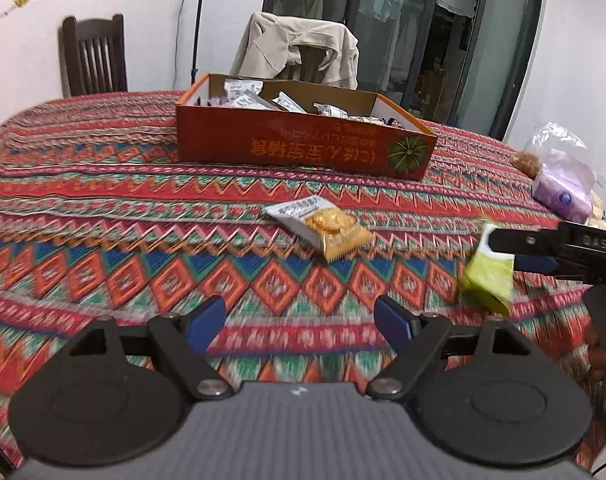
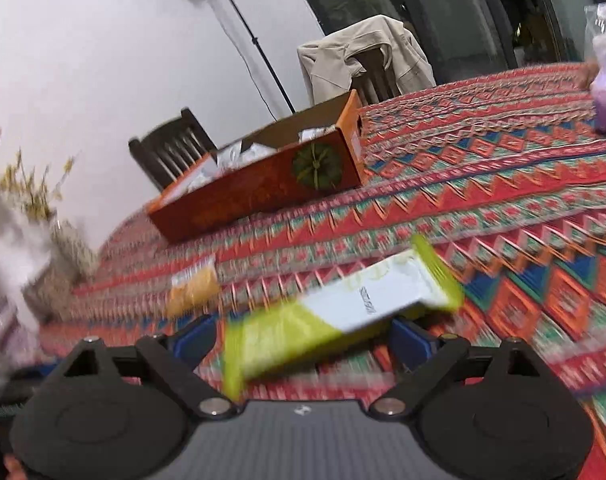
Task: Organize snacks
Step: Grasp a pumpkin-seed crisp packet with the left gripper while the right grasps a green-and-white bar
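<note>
patterned tablecloth [image 1: 103, 208], two chairs, one orange box [image 1: 303, 148]; left gripper [image 1: 299, 324] open, empty; right gripper [image 2: 303, 340] spread around one green packet [image 2: 335, 312], grip unclear.

You see a gold and silver snack pack [image 1: 321, 227] lying flat on the cloth. At twelve o'clock from it sits an open orange box [image 1: 303, 148] with packs inside. At three o'clock, a tilted green pack [image 1: 488, 276].
</note>
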Motion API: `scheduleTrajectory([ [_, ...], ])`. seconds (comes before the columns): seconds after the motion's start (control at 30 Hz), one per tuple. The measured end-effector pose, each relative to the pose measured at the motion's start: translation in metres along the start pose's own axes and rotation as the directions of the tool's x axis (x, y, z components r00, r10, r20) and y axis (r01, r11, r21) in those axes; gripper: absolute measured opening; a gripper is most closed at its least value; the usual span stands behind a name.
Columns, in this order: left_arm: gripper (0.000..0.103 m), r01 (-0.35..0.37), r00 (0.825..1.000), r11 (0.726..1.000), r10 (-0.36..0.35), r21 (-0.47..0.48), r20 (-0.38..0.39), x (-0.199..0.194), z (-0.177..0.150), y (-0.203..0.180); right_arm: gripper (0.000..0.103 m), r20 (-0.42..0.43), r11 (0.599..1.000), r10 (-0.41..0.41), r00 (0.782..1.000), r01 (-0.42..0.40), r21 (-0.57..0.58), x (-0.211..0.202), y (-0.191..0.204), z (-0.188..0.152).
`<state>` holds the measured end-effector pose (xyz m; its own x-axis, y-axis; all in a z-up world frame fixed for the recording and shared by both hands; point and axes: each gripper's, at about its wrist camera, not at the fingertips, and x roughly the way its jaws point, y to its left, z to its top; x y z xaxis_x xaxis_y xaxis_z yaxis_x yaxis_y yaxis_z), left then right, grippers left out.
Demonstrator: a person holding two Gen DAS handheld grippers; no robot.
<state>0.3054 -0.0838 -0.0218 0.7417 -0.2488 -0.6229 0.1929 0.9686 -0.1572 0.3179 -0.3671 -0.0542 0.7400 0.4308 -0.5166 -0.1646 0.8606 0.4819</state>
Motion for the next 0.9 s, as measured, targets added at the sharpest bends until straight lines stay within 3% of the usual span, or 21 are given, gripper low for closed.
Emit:
scheduleTrajectory([
  [0.1,0.083,0.028,0.999,0.999,-0.028,-0.021,-0.028,0.029,0.017,0.001,0.093,-0.019,1.000,-0.009,1.000,0.009,-0.017,0.031,0.005,0.021],
  [0.23,0.083,0.045,0.998,0.998,-0.047,-0.036,-0.053,0.065,0.038,-0.003,0.088,-0.068,0.971,-0.121,0.990,0.104,-0.215,0.067,0.031,0.031],
  [0.3,0.083,0.048,0.997,0.998,-0.050,-0.027,-0.060,0.080,0.046,-0.010,0.078,-0.058,0.940,-0.177,0.982,0.152,-0.305,0.073,0.040,0.027],
  [0.37,0.083,0.040,0.998,0.999,-0.040,0.001,-0.056,0.093,0.052,-0.021,0.056,-0.039,0.912,-0.221,0.974,0.192,-0.363,0.072,0.043,0.024],
  [0.47,0.082,0.018,0.999,0.998,-0.015,0.059,-0.052,0.106,0.057,-0.038,0.043,-0.018,0.895,-0.256,0.966,0.231,-0.382,0.063,0.037,0.022],
  [0.57,0.071,-0.008,1.000,0.992,0.012,0.124,-0.027,0.113,0.053,-0.055,0.042,-0.005,0.889,-0.271,0.962,0.249,-0.384,0.052,0.028,0.019],
  [0.63,0.052,-0.039,0.999,0.982,0.040,0.183,-0.001,0.114,0.049,-0.064,0.042,-0.006,0.898,-0.255,0.967,0.235,-0.373,0.046,0.022,0.018],
  [0.9,0.046,0.018,1.000,0.986,-0.014,0.163,-0.025,0.083,0.034,-0.067,0.037,0.005,0.884,-0.250,0.968,0.231,-0.405,0.038,0.026,0.009],
])
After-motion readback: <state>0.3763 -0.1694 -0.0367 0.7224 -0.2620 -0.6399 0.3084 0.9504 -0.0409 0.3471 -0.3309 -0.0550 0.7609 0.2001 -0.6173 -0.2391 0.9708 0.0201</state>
